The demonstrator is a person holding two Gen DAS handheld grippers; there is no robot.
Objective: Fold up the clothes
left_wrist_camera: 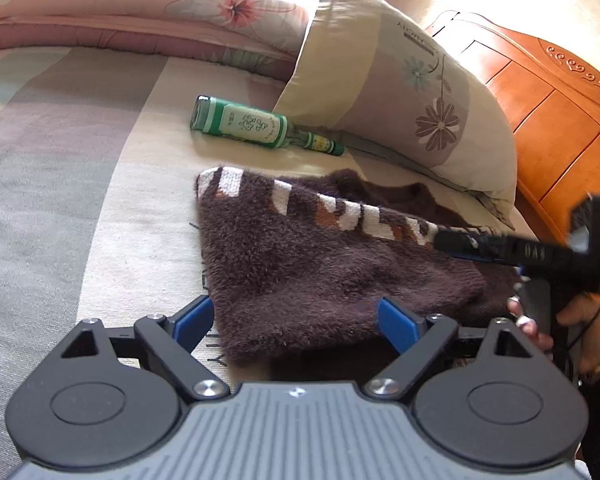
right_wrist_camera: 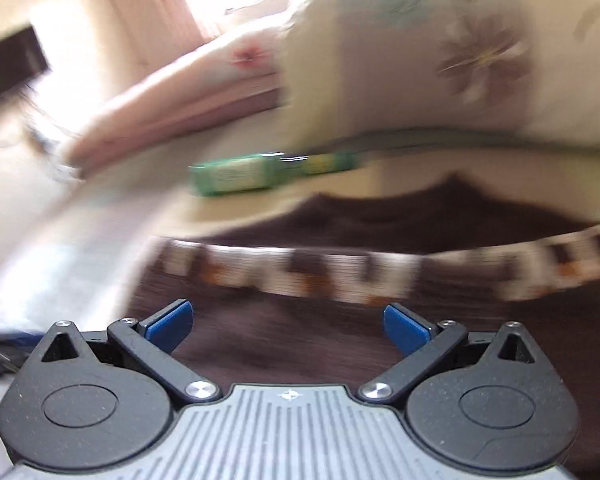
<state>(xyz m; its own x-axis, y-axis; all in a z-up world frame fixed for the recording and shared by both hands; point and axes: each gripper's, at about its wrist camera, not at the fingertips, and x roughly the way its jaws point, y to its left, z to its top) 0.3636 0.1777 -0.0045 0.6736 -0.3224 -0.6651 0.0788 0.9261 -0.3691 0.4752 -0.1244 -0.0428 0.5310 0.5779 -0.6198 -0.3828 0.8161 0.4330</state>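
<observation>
Brown fuzzy knitwear, a sweater [left_wrist_camera: 312, 264] with a white and orange patterned band, is lying bunched on the striped bed sheet [left_wrist_camera: 80, 184], close in front of both tools. In the left wrist view the left gripper [left_wrist_camera: 296, 322] is hovering low over the near edge of the sweater with its blue pads [left_wrist_camera: 194, 320] standing wide apart; the near corner of the fabric is lying between them, but the pads are not pressing on it. From the right side of that view, the right gripper [left_wrist_camera: 456, 240] is reaching in over the patterned band, with a hand [left_wrist_camera: 580, 332] showing beneath it. Its own view is heavily blurred, yet its jaws are showing clearly spread, with the brown knit spreading below them and nothing pinched between the pads [right_wrist_camera: 406, 328].

Beyond the sweater, a green glass bottle [left_wrist_camera: 256, 125] is lying on its side on the sheet, its neck pointing toward a floral pillow [left_wrist_camera: 404, 92] that is leaning against an orange wooden headboard [left_wrist_camera: 560, 120]. A pink flowered quilt [left_wrist_camera: 140, 12] is lying folded along the far edge of the bed.
</observation>
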